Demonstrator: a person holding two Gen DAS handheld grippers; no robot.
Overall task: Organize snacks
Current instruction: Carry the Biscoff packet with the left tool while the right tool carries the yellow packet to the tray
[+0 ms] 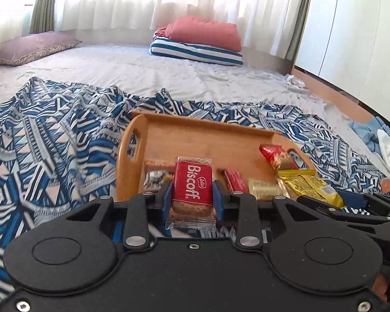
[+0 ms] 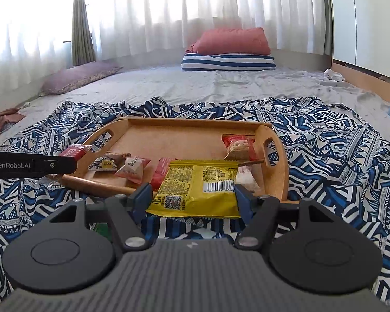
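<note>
A wooden tray (image 1: 195, 140) with handle cut-outs lies on a blue patterned cloth (image 1: 52, 143) and holds several wrapped snacks. My left gripper (image 1: 192, 195) is shut on a red Biscoff biscuit pack (image 1: 192, 184), held upright just before the tray's near-left edge. My right gripper (image 2: 193, 195) is shut on a yellow snack bag (image 2: 197, 184), held over the tray's (image 2: 182, 135) near rim. In the right wrist view the left gripper (image 2: 65, 162) enters from the left with the red pack (image 2: 74, 152) at its tip. The yellow bag (image 1: 309, 184) shows at the right of the left wrist view.
On the tray lie a red peanut pack (image 2: 238, 144), small red and white wrapped sweets (image 2: 132, 167), a red bar (image 1: 235, 180) and a gold sweet (image 1: 262, 188). Pillows (image 2: 228, 52) lie at the bed's far end. Clothes (image 1: 379, 140) lie at right.
</note>
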